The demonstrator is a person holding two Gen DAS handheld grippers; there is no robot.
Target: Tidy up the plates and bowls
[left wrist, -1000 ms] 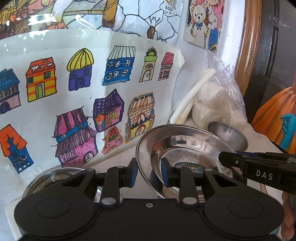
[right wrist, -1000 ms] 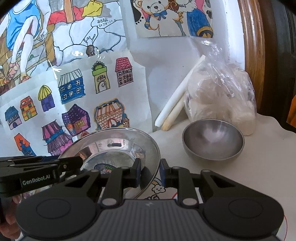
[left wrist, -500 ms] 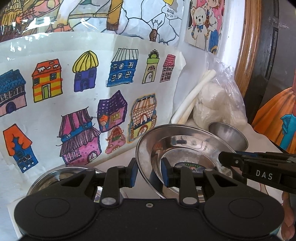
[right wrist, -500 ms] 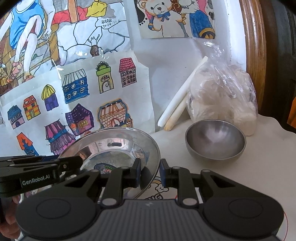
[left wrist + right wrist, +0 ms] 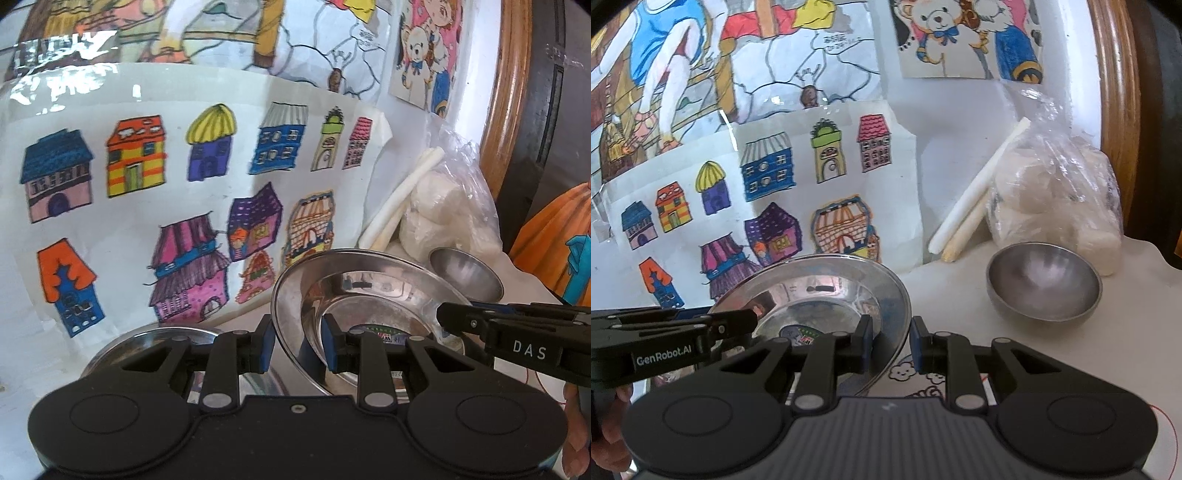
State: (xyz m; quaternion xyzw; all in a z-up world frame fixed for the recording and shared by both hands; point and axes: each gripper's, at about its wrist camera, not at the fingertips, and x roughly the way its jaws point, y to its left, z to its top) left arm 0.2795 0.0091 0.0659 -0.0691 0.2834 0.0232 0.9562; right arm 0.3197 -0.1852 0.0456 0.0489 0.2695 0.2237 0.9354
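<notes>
While nothing had moved in the last second, my left gripper (image 5: 297, 345) and right gripper (image 5: 892, 345) both pinched the plate's (image 5: 369, 295) rim; stacking waited.

Ahead of me a white wall (image 5: 960, 122) is papered with bright crayon drawings, a sheet of little houses (image 5: 192, 206) lowest. A curved wooden frame (image 5: 1115, 122) edges the right. Daylight glares off the pale surface (image 5: 1052, 339).
</notes>
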